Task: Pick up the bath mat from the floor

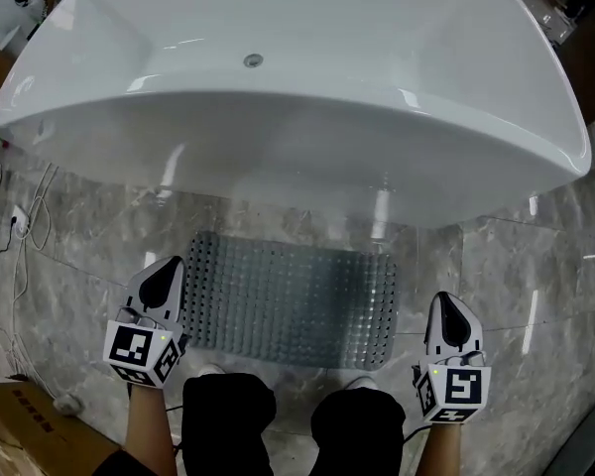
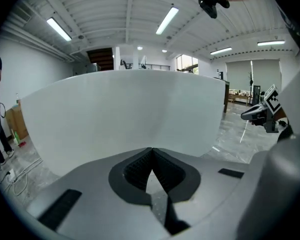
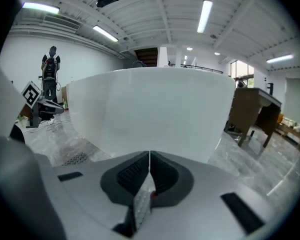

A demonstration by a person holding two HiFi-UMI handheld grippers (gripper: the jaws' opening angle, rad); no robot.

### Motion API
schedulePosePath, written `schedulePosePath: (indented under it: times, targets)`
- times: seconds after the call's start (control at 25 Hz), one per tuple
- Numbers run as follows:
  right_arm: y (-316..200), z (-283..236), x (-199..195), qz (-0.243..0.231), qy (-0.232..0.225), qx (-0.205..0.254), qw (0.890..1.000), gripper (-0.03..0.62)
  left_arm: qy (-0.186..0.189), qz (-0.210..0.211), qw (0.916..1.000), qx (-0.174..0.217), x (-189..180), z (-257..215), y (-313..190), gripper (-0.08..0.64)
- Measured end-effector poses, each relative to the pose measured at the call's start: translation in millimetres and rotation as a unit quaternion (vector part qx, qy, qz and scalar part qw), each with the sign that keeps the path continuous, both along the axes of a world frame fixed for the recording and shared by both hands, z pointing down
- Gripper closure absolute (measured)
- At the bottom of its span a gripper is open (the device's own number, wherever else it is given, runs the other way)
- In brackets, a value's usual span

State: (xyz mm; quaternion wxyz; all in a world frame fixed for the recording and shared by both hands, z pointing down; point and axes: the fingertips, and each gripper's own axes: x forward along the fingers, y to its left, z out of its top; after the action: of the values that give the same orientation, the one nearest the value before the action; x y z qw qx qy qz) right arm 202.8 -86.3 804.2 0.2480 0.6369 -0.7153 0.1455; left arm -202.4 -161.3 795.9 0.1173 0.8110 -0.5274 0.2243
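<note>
Head view shows left tongs and right tongs, both closed, flanking the bath mat.

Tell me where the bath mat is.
Head view, centre: the bath mat lies on the floor beside the bathtub, between the left gripper and right gripper.

Before you a glossy, smooth white bathtub, a polished grey marble-look floor with sheen, a translucent plastic-looking bath mat, bumpy and perforated, your left gripper and right gripper in matt grey plastic, ribbed black pads
</note>
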Motion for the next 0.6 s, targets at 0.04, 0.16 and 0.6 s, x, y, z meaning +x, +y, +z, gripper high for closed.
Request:
schedulePosePath:
  times: [0.04,0.16,0.6]
  targets:
    - [0,11,2,0.002,0.003,0.000,1.000,0.571,0.000,0.000,1.0000,0.003,-2,9,0,0.554]
    - [4,46,6,0.001,0.012,-0.006,1.000,0.570,-0.003,-0.002,1.0000,0.003,-8,38,3,0.554]
    - [26,163,0,-0.017,0.017,-0.036,0.999,0.570,-0.031,0.010,0.9995,0.000,-34,134,17,0.554]
